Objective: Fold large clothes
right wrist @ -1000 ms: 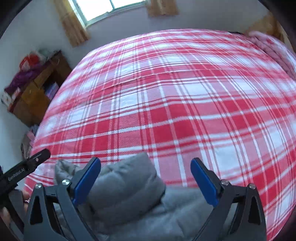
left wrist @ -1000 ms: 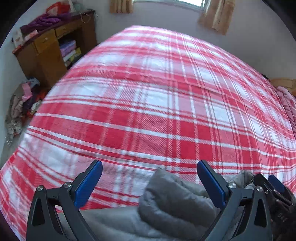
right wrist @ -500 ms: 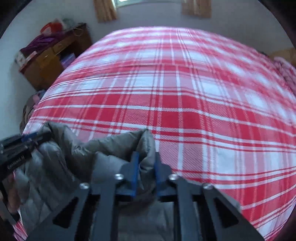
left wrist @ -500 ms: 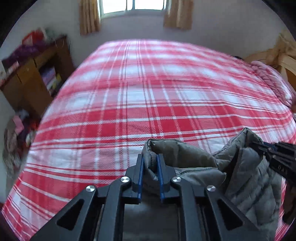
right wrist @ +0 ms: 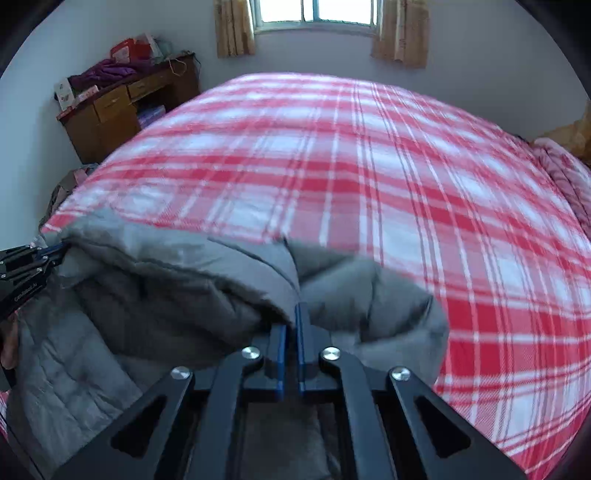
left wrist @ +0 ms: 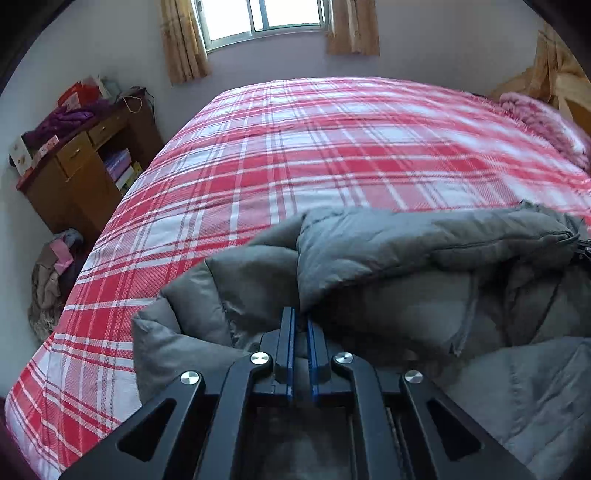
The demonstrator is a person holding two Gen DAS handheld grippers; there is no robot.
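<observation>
Left wrist view: left gripper [left wrist: 300, 325], bottom centre, jaws clamped on an edge of the grey padded jacket [left wrist: 424, 258], which fills the lower right over the red plaid bedspread [left wrist: 314, 147]. Right gripper's tip just visible at the right edge, at the jacket's zipper end. Wooden desk [left wrist: 81, 173] at left.

Right wrist view: right gripper [right wrist: 291, 321], bottom centre, jaws clamped on the jacket [right wrist: 177, 273] edge. Left gripper [right wrist: 37, 254] pinches it at far left; the gripper points down toward the bed.

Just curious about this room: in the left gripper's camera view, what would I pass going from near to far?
left gripper → grey padded jacket → red plaid bedspread → window
</observation>
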